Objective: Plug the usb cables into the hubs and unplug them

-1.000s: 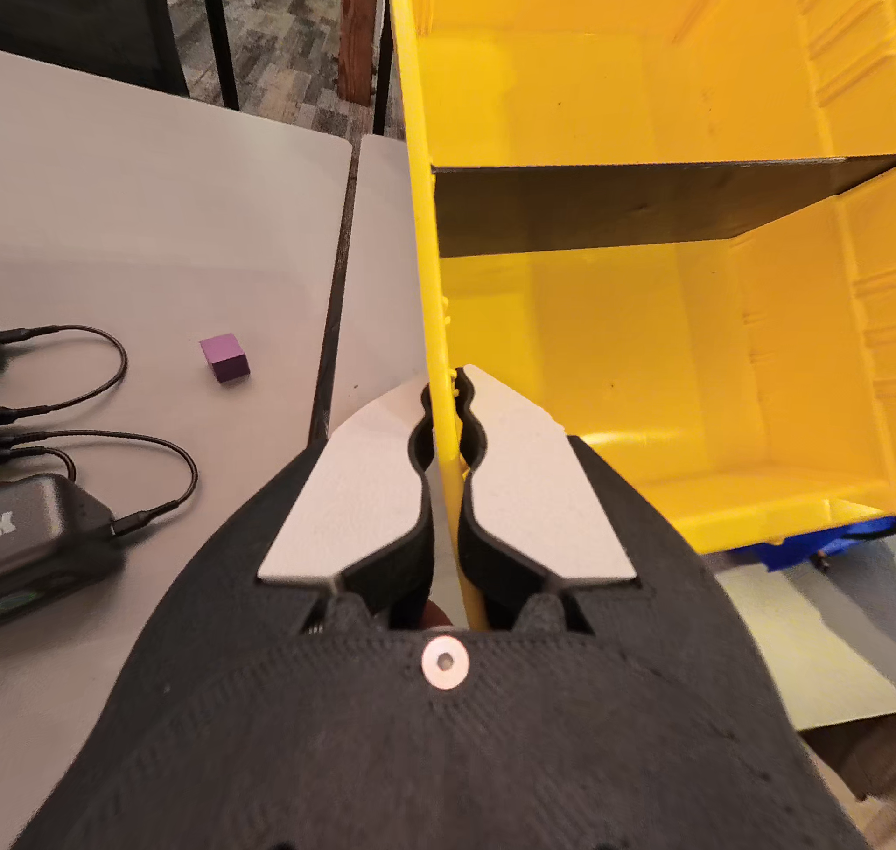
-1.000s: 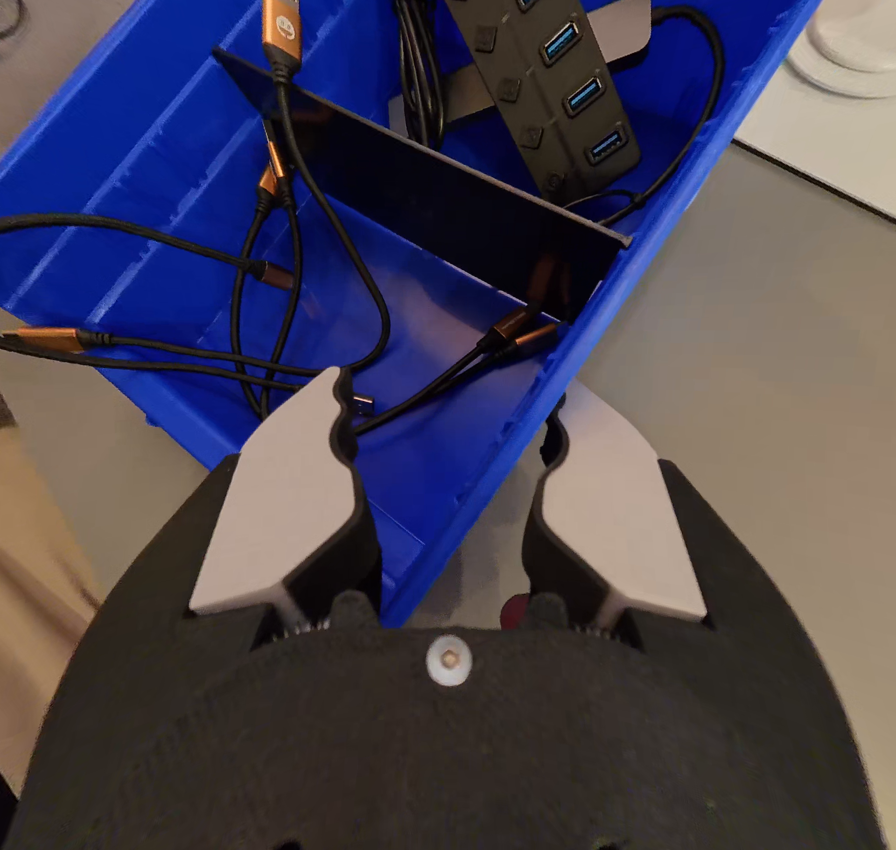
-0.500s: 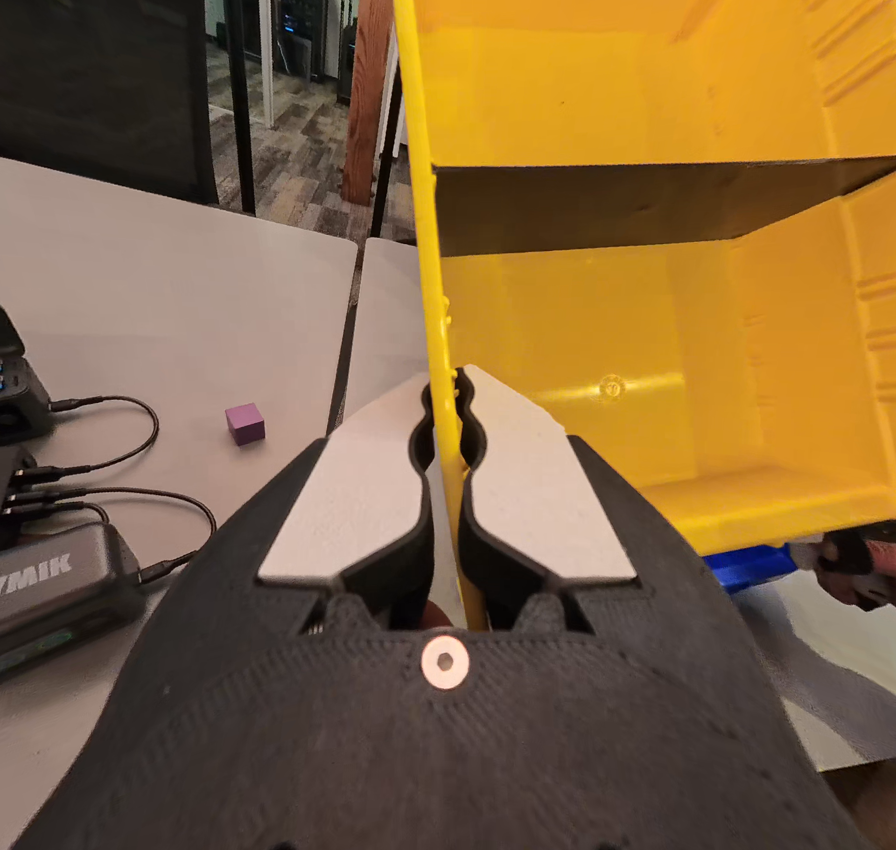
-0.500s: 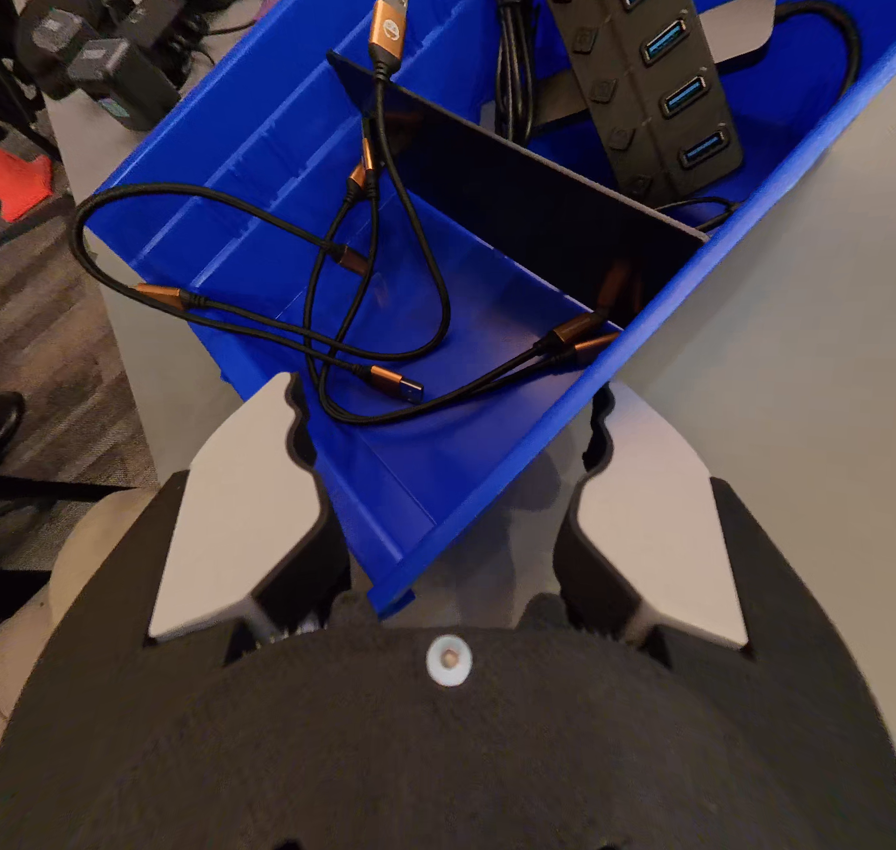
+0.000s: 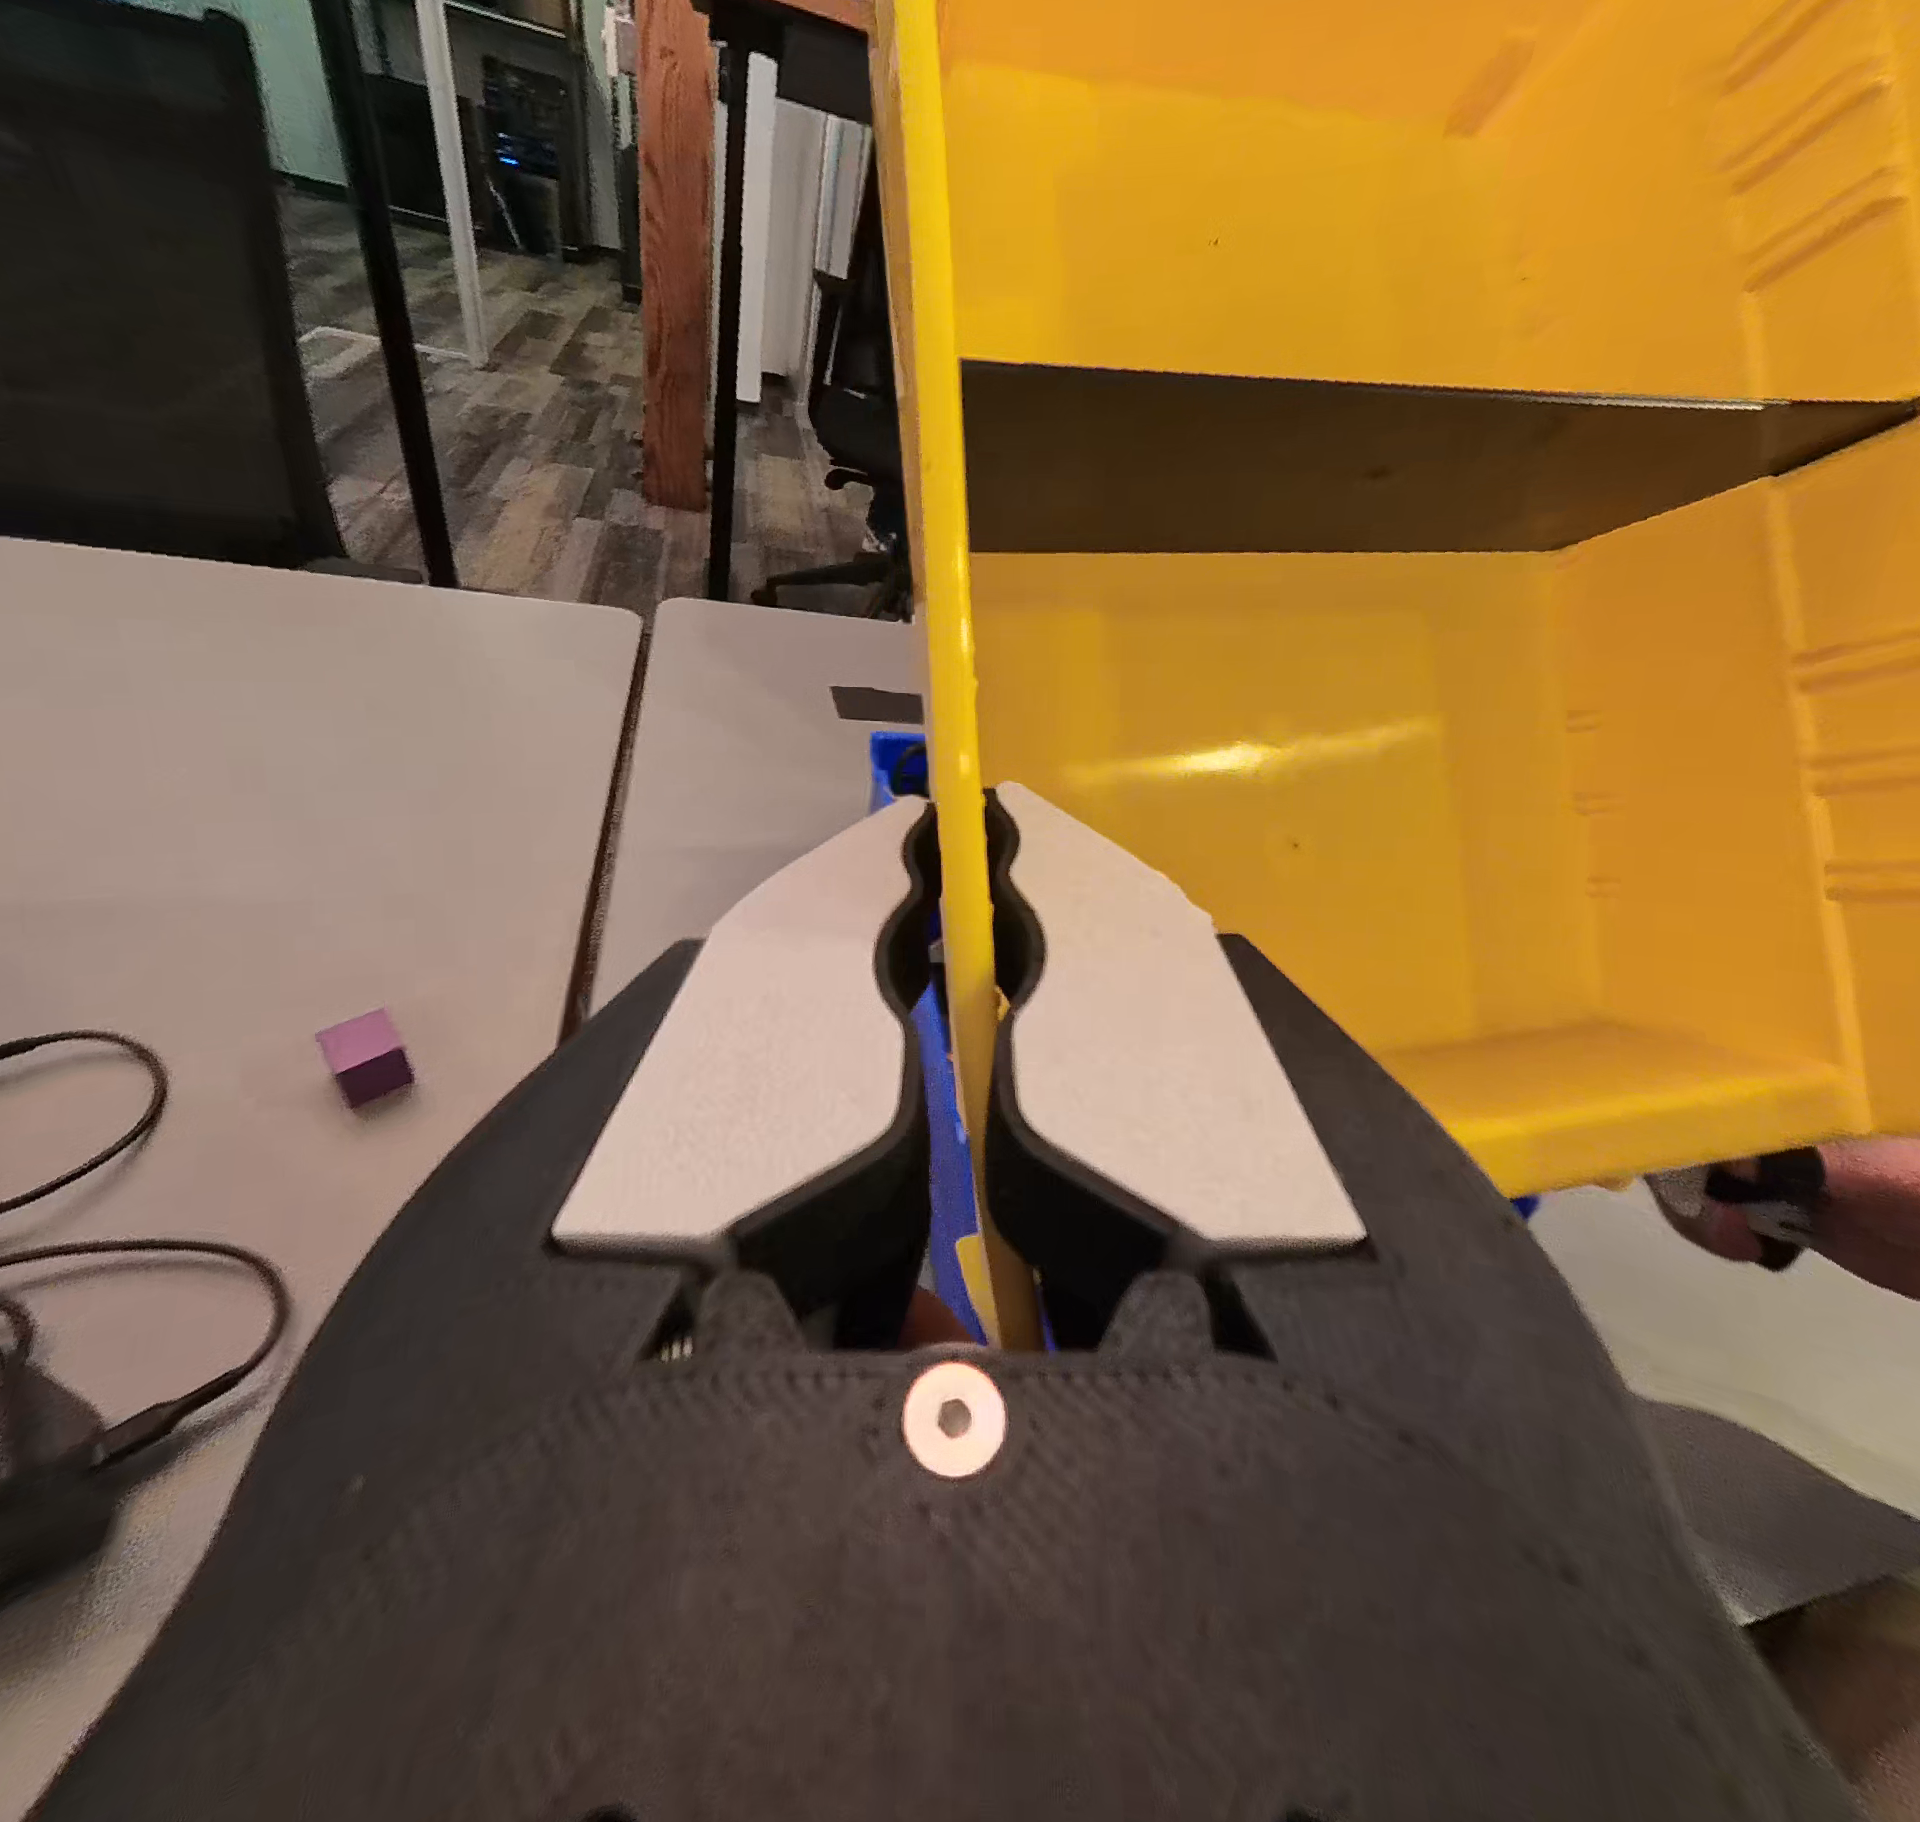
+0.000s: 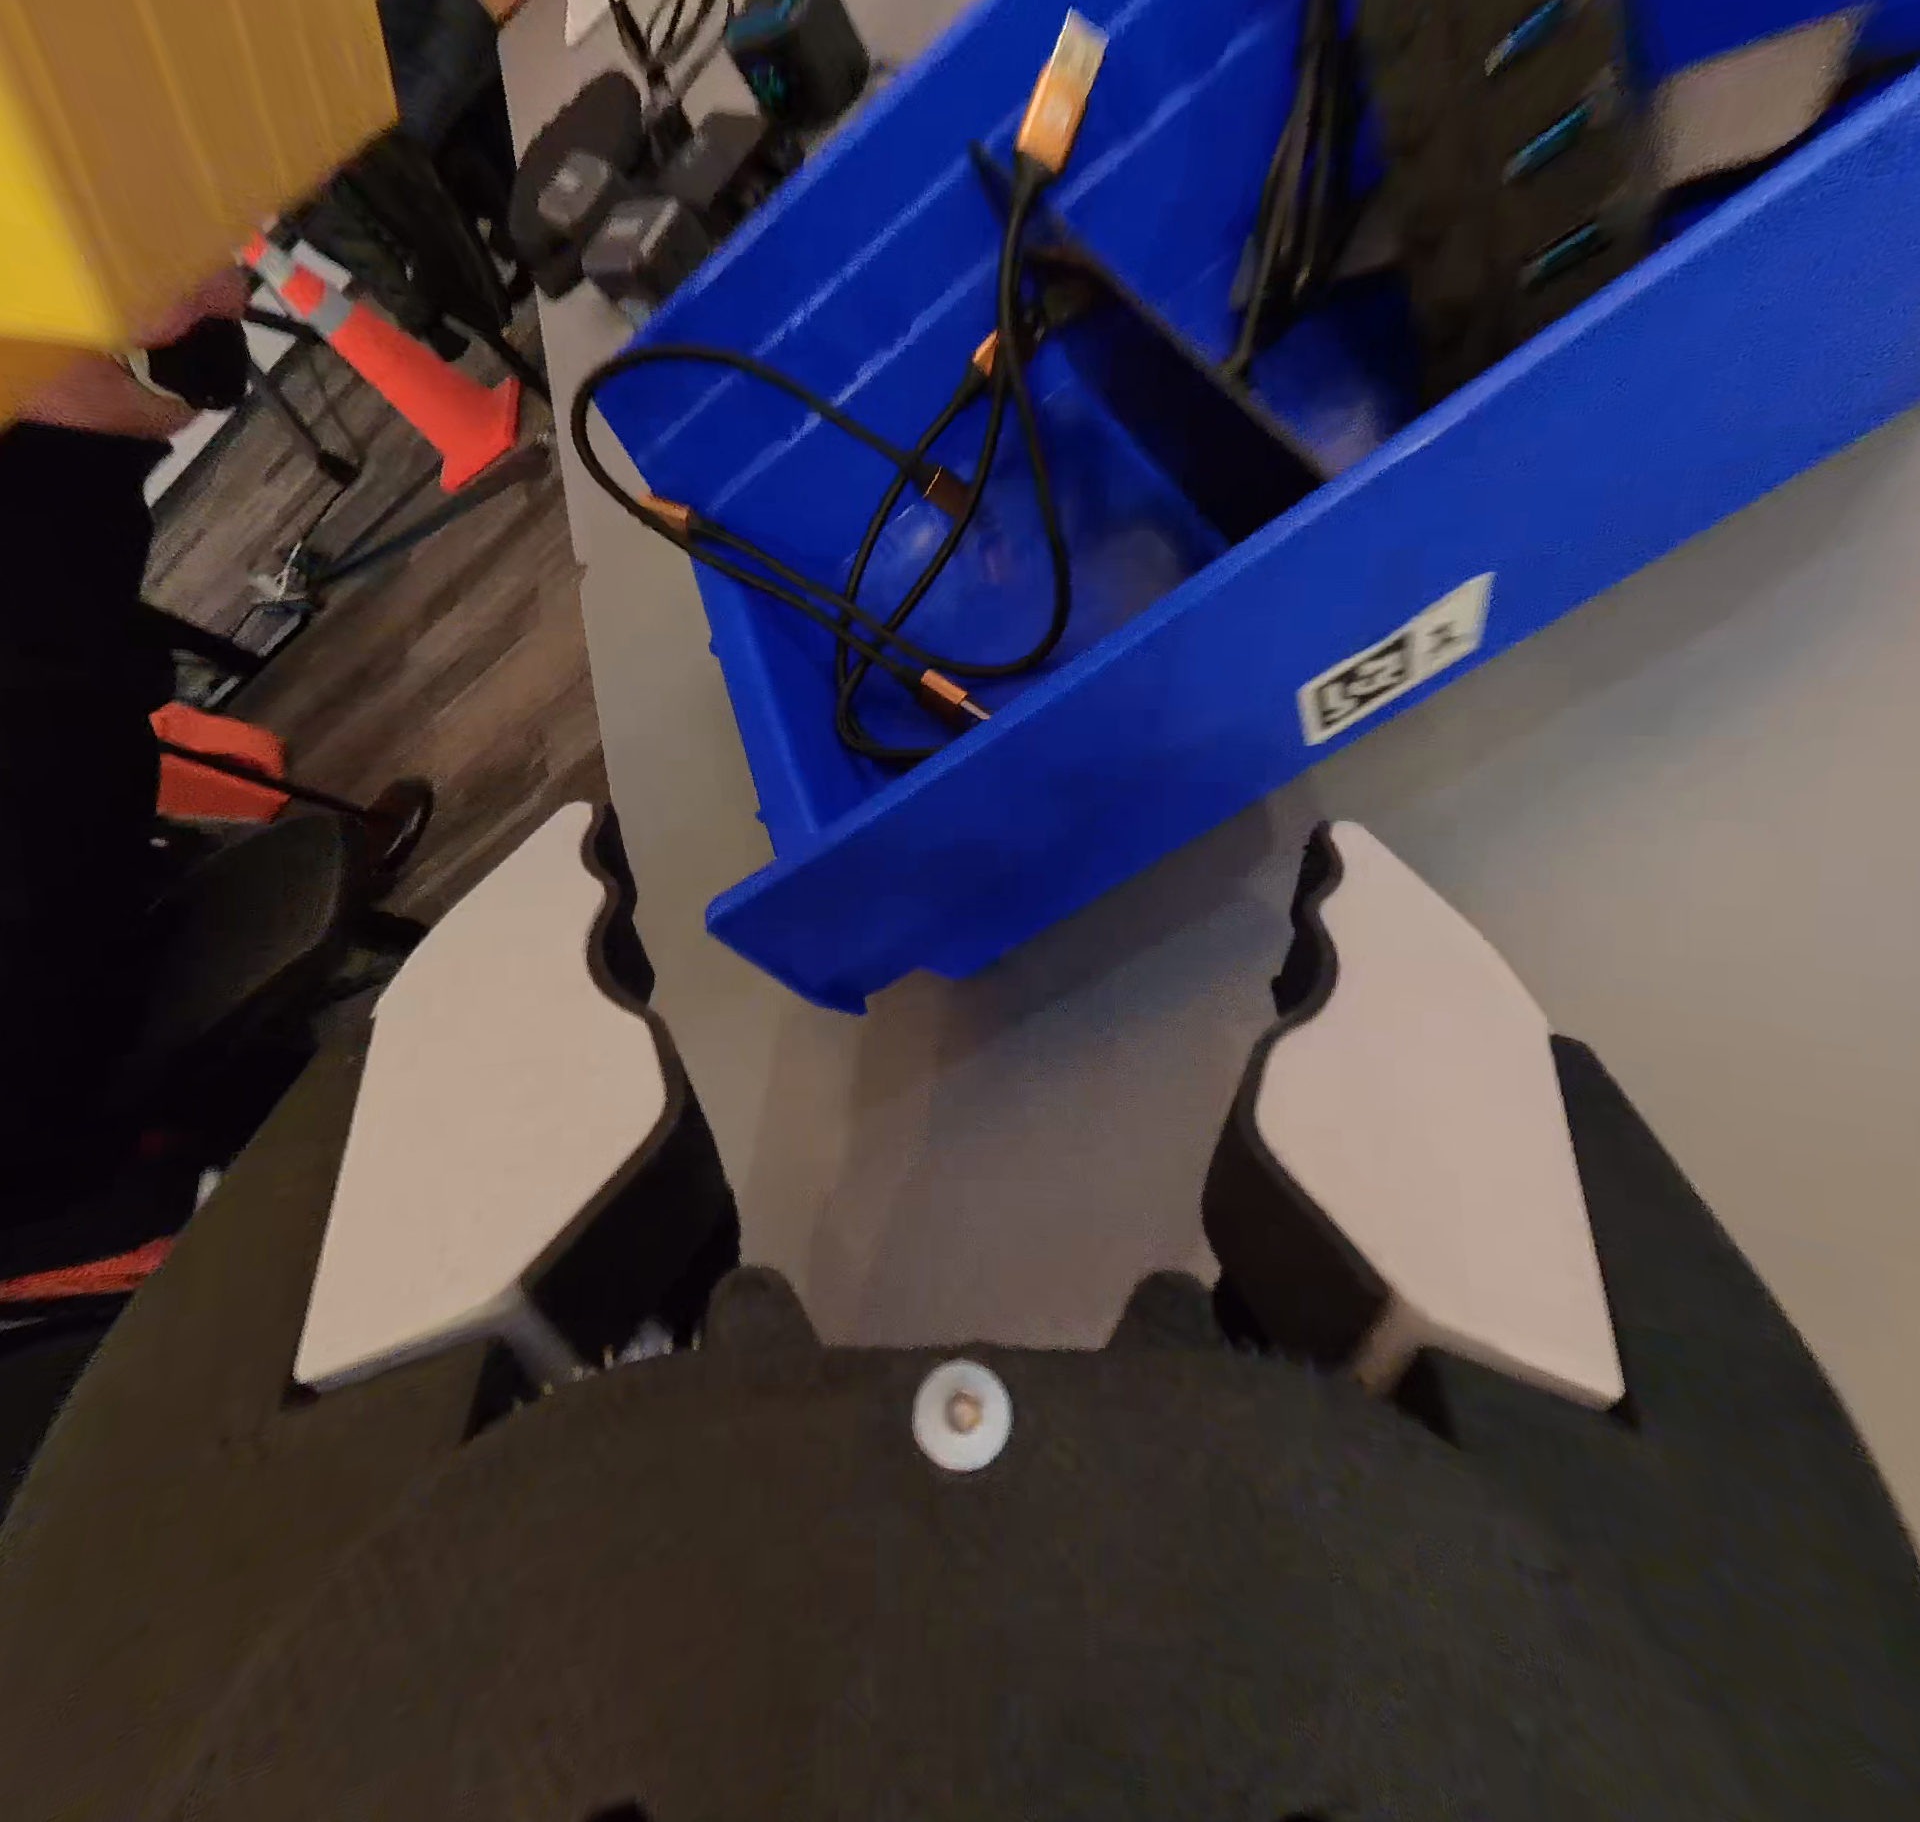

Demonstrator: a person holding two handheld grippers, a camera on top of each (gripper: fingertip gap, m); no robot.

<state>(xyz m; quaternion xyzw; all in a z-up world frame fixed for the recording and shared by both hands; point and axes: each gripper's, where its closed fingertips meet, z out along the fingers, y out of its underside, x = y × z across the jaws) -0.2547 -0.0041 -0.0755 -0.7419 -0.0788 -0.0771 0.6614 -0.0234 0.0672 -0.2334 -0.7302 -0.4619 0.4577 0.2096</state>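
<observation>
My left gripper [image 5: 961, 816] is shut on the side wall of an empty yellow bin [image 5: 1351, 785] with a black divider [image 5: 1351, 463], held up above the table. My right gripper [image 6: 961, 837] is open and empty, just back from the near corner of a blue bin [image 6: 1143, 733] on the grey table. In the blue bin's near compartment lie black USB cables with orange plugs [image 6: 956, 567]; one plug [image 6: 1060, 99] sticks up over the divider. A black USB hub [image 6: 1507, 110] leans in the far compartment. The yellow bin also shows in the right wrist view [image 6: 156, 110].
A small purple cube [image 5: 364, 1055] and black cables with a dark device [image 5: 104, 1305] lie on the grey table [image 5: 312, 785] at the left. A person's hand [image 5: 1818, 1211] shows under the yellow bin. Black devices [image 6: 644, 203], an orange cone [image 6: 416, 359] and chairs lie beyond the table edge. My right fingertips sit around 30 centimetres from my left ones.
My right gripper opened wider and drew back off the blue bin's corner. My left gripper lifted and tilted up with the yellow bin still clamped.
</observation>
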